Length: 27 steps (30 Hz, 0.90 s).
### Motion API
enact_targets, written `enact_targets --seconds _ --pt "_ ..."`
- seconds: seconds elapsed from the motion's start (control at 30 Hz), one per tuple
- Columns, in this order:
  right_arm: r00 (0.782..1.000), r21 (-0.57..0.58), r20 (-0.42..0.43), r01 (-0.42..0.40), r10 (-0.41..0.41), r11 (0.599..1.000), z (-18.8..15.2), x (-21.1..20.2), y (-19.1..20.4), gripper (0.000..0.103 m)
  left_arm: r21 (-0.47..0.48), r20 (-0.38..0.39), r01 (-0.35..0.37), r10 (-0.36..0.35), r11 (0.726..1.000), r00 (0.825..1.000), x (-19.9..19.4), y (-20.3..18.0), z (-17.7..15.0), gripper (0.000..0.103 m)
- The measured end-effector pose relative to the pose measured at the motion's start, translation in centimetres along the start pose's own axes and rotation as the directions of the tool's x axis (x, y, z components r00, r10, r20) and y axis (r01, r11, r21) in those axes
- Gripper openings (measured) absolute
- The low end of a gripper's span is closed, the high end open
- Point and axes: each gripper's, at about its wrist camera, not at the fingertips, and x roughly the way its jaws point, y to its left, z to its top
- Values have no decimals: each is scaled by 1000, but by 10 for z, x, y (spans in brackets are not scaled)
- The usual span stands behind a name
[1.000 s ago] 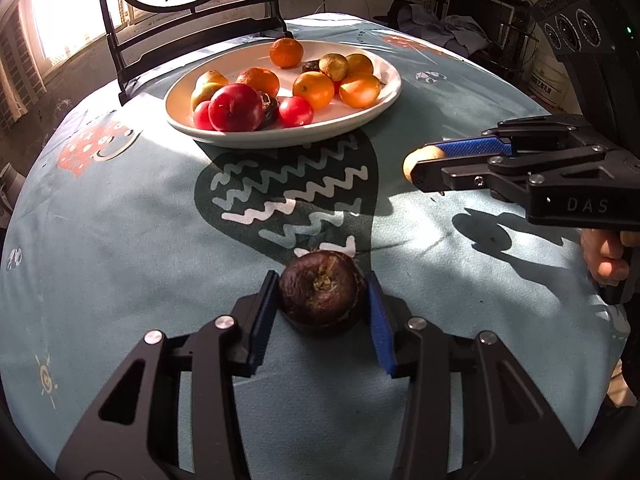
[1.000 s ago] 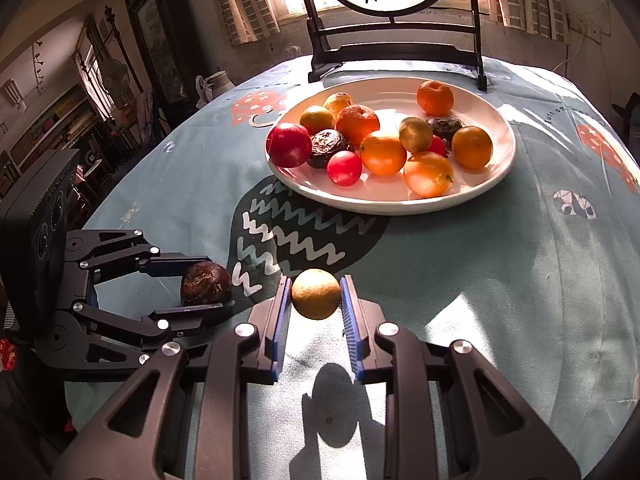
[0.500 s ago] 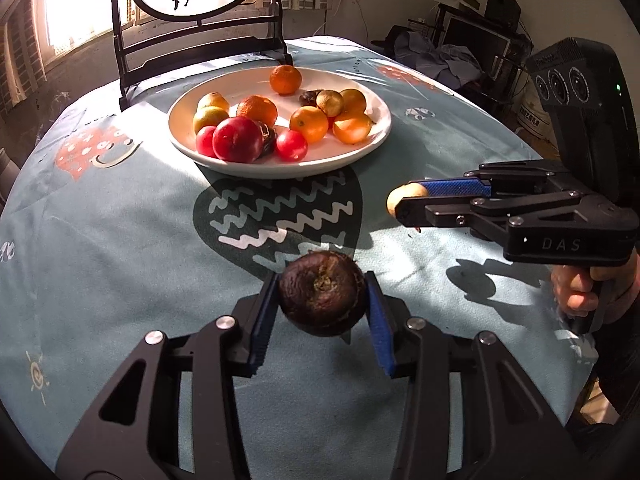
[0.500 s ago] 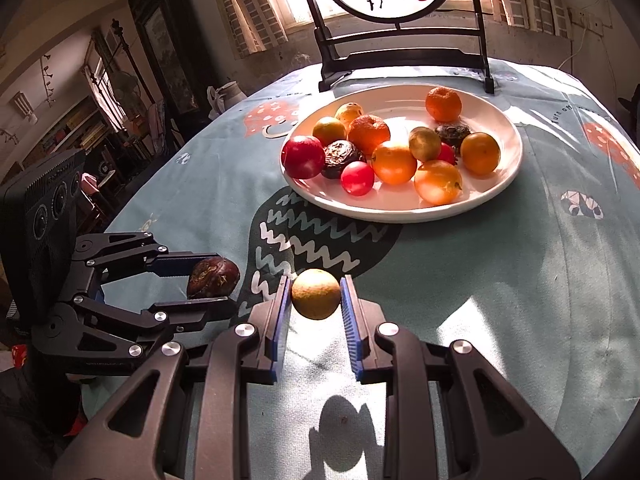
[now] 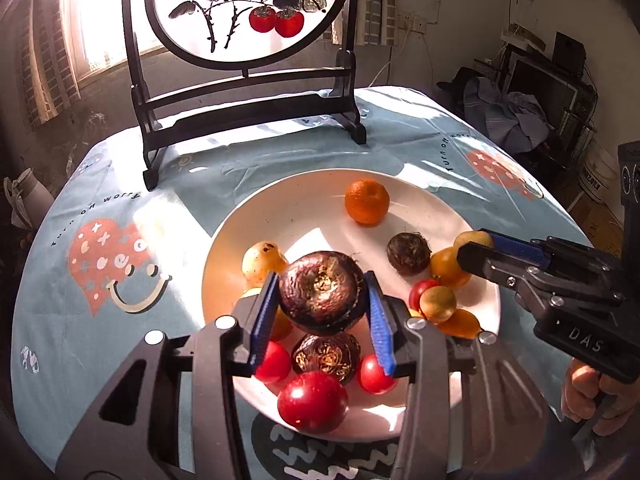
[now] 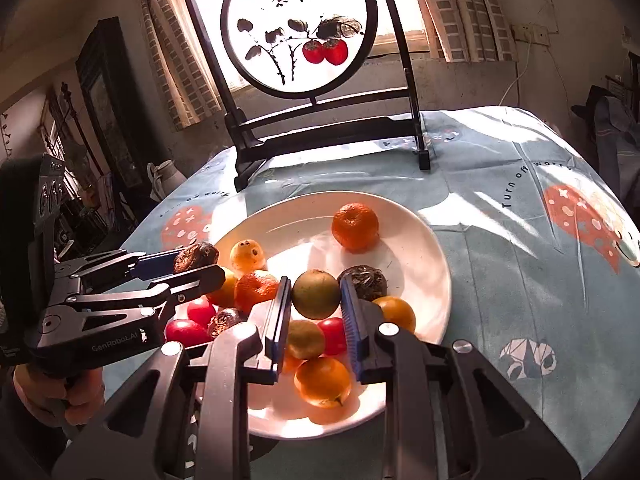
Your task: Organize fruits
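The left gripper (image 5: 323,300) has its jaws closed on a dark wrinkled fruit (image 5: 322,293), held in the air over the white plate (image 5: 304,204), toward the plate's 7 o'clock side in the left wrist view. The right gripper (image 6: 315,312) has its jaws clamped on a yellow-green fruit (image 6: 315,294), also above the plate, near its centre in the right wrist view. On the plate lie a mandarin (image 5: 367,201) at about 1 o'clock, a small dark fruit (image 5: 408,253) toward 3 o'clock, a pale yellow fruit (image 5: 262,262) at 9 o'clock, and a large red fruit (image 5: 312,401) at 6 o'clock by the near rim (several more red and orange pieces crowd under the two tools, partly hidden). Whether either held fruit touches those beneath it I cannot tell. The plate rests on a table under a light blue printed tablecloth (image 5: 120,208), and behind it, at 12 o'clock, stands a round painted screen (image 5: 244,12) in a dark wooden frame, backlit by the window
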Motion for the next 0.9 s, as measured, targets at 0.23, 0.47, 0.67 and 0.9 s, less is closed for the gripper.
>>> enact_targets --seconds 0.23,0.47,0.67,0.9 --pt "999 1 -44 13 -13 1000 5 32 -15 26 3 -43 -44 44 999 998 34 6 15 43" --pt "998 -26 -52 18 -19 1000 7 27 -7 45 -21 5 -142 142 990 990 18 13 12 82" --pt "1000 -93 -12 15 -16 996 -12 -32 10 68 13 93 -188 186 982 978 -51 4 -21 100" --pt "999 -229 -13 -49 47 972 -75 -102 33 100 -8 93 -149 149 989 984 -116 -5 -93 101"
